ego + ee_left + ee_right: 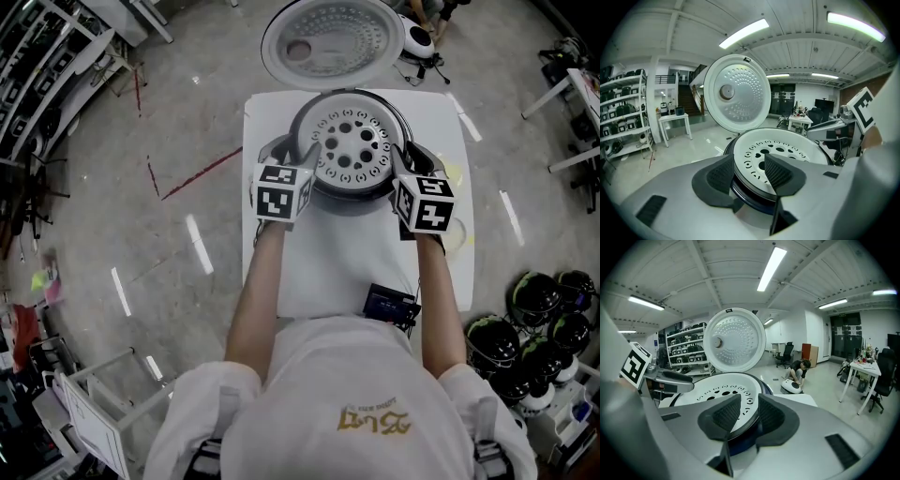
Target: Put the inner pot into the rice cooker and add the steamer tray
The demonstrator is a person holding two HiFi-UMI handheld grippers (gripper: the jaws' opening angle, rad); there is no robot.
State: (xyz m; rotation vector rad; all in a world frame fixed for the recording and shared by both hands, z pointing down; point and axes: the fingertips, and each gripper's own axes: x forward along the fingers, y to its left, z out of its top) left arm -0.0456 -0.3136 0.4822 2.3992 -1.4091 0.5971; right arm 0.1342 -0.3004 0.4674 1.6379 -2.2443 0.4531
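**Grippers stand open astride the steamer tray's rim**

Both grippers sit at the near edge of the rice cooker, one on each side, and each has its jaws apart. In the left gripper [749, 173] view the tray's edge passes between the two pads with clear space on either side. The right gripper [746, 416] shows the same, with a narrower gap. Neither is clamped on anything. Two holds set opposite each other suit a wide, shallow thing that has to go down level, which is probably why the hands are placed this way.

The white surface [328, 272] carries the rice cooker [352, 201] towards its far end, square in front of the person. Its lid [333, 42] is thrown fully back, leaving the mouth free for loading from above. A dark band [745, 196] runs just under the tray's edge; it seems to be the rim of the inner pot, already seated, though I cannot tell it for certain from the cooker's own collar.

The steamer tray [352, 145] lies flat across the mouth and looks level. It is a white, round, shallow dish. A ring of larger round holes surrounds its centre, with smaller pierced marks further out. I judge the task to be as good as done.
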